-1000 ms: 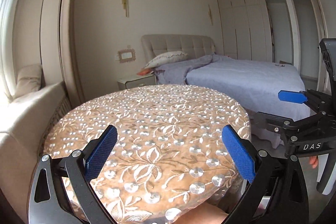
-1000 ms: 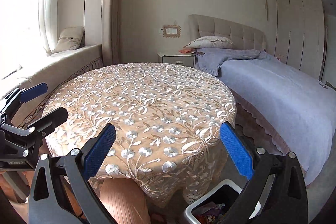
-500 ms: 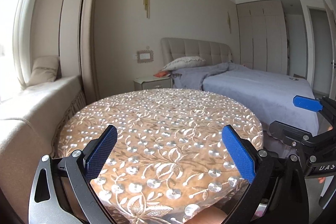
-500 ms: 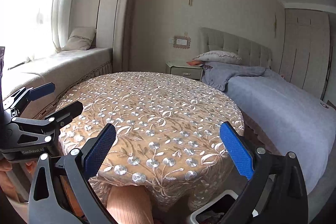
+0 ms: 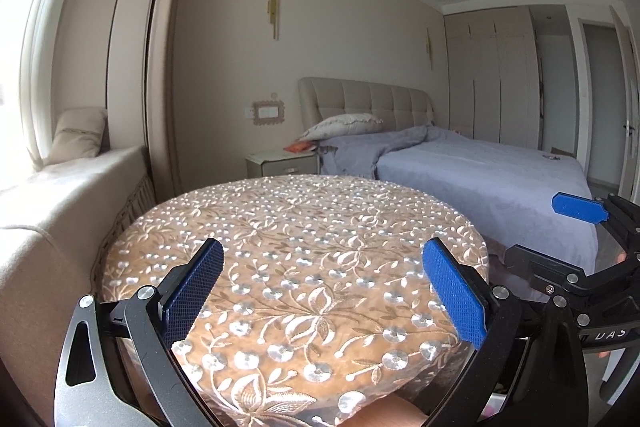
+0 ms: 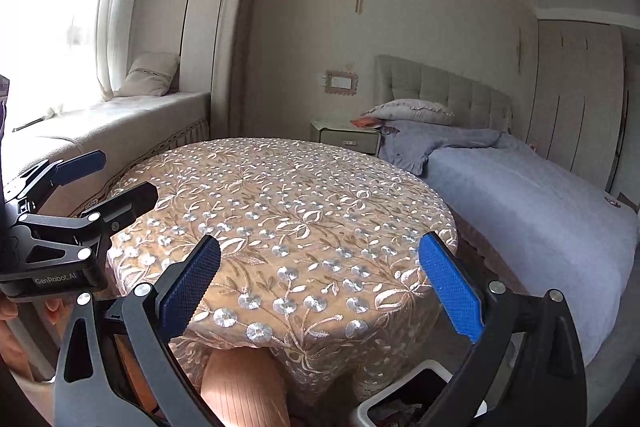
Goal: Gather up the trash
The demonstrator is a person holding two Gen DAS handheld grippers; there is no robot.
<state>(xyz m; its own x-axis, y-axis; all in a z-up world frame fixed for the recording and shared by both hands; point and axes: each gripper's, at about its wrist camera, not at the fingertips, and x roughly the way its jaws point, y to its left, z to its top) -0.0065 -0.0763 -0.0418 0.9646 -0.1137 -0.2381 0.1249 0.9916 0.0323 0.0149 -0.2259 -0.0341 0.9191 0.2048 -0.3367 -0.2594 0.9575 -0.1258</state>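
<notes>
A round table with a tan embroidered cloth fills the middle of both views; no loose trash shows on it. My left gripper is open and empty over the table's near edge. My right gripper is open and empty over the near right edge. A white-rimmed bin with some wrappers inside stands on the floor below the right gripper. Each gripper shows in the other's view: the right one and the left one.
A bed with grey bedding stands to the right of the table. A nightstand is behind it. A cushioned window bench runs along the left. A wardrobe and a door are at the far right.
Both cameras have tilted up and drawn back a little, so the table sits lower in each view and more wall and ceiling show. Both grippers stay open.
</notes>
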